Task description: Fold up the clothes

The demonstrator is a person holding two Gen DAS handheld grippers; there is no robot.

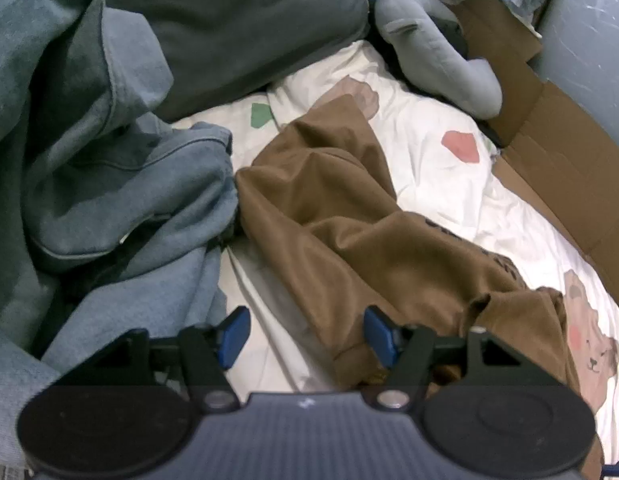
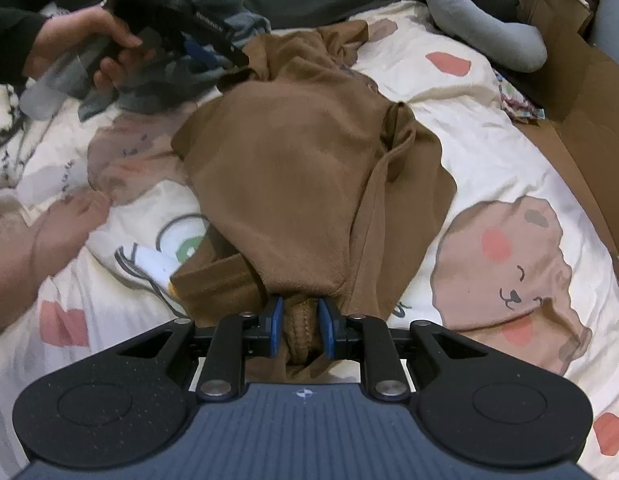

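Right gripper (image 2: 300, 330) jaws pinch a bunched ribbed hem of the brown garment (image 2: 305, 168), crumpled on the bedsheet (image 2: 489, 128), while left gripper (image 1: 305, 338) jaws stand wide, so one-sided pulling may drag it askew.

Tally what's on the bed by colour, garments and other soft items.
Brown: 1, the brown garment
Blue: 1, the blue denim garment
Dark grey: 1, the dark grey cushion
Light grey: 1, the grey plush toy
Total: 4
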